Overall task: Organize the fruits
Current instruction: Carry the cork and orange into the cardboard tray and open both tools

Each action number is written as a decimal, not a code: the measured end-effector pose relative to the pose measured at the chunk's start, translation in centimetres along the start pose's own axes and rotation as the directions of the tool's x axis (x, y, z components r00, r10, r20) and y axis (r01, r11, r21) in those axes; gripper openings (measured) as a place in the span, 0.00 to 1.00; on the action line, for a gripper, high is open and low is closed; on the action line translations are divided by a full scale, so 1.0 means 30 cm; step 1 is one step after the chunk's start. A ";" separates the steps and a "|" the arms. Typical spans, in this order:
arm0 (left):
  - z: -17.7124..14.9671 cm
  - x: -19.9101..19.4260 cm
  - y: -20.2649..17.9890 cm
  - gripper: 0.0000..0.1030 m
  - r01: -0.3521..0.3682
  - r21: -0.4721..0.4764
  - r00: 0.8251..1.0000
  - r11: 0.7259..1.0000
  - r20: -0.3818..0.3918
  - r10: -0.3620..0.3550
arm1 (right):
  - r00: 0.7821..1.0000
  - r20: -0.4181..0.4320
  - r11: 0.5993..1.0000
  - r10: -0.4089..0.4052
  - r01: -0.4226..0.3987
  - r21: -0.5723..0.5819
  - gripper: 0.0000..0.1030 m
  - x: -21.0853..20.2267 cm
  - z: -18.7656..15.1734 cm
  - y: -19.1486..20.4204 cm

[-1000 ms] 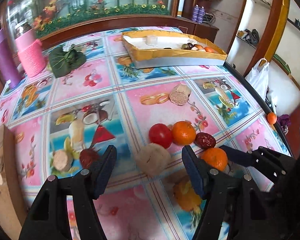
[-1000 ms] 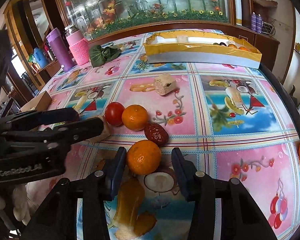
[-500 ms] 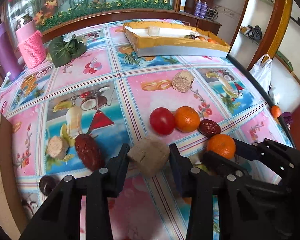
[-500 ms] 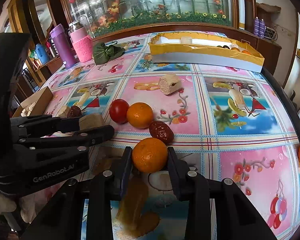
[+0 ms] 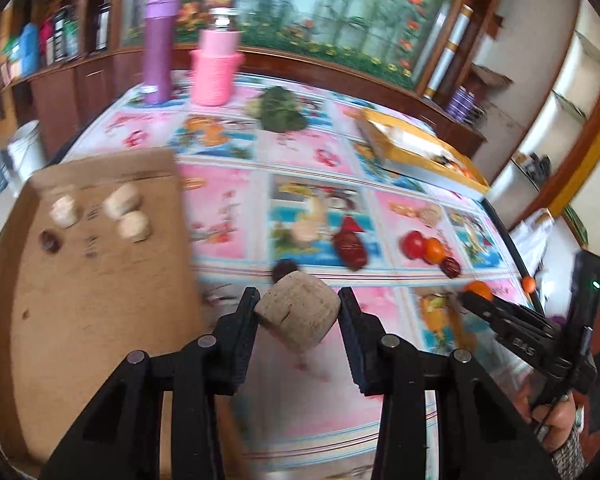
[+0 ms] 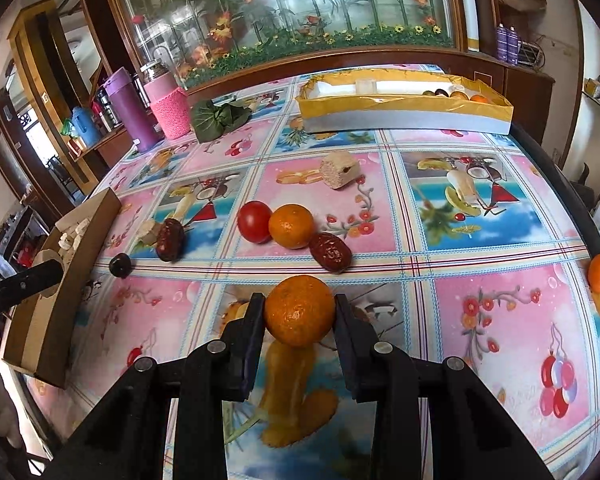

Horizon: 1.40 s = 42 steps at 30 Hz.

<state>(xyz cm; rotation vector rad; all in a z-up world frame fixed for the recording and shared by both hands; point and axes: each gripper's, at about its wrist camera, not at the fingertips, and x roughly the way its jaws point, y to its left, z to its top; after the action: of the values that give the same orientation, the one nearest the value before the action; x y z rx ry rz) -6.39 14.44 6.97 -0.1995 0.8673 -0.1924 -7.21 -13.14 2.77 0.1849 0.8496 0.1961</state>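
Left wrist view: the left gripper (image 5: 298,314) clamps a beige chunk (image 5: 298,314), the right gripper (image 6: 300,312) an orange (image 6: 300,312); several fruits (image 6: 291,226) at frame centre remain unsorted.

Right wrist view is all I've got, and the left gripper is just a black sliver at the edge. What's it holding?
Observer: The left gripper is shut on a tan block, corky-looking, squeezed between both fingers.
Operator: My right gripper has the orange. What's lying inside the cardboard tray?
Observer: Three pale round pieces and one dark fruit, all grouped at its far end; the rest of the tray floor is bare cardboard.
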 end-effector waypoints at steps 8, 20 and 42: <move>-0.064 -0.088 0.292 0.38 -0.068 -0.196 0.997 0.978 0.024 0.074 | 0.998 -0.007 0.991 0.056 -0.057 -0.119 0.35 -0.056 0.008 0.232; -0.006 -0.183 0.490 0.38 -0.122 -0.265 0.989 0.956 0.049 0.140 | 0.979 -0.058 0.932 0.196 -0.204 -0.298 0.35 0.028 0.085 0.654; 0.071 0.001 0.665 0.38 -0.219 -0.231 0.970 0.948 -0.152 0.187 | 0.953 -0.238 0.836 0.188 -0.283 -0.470 0.36 0.359 0.100 1.032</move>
<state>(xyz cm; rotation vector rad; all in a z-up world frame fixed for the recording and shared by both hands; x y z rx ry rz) -3.02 33.88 3.29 -0.3304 1.0332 0.0989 -1.01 19.15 4.32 -0.2240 0.9292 0.6699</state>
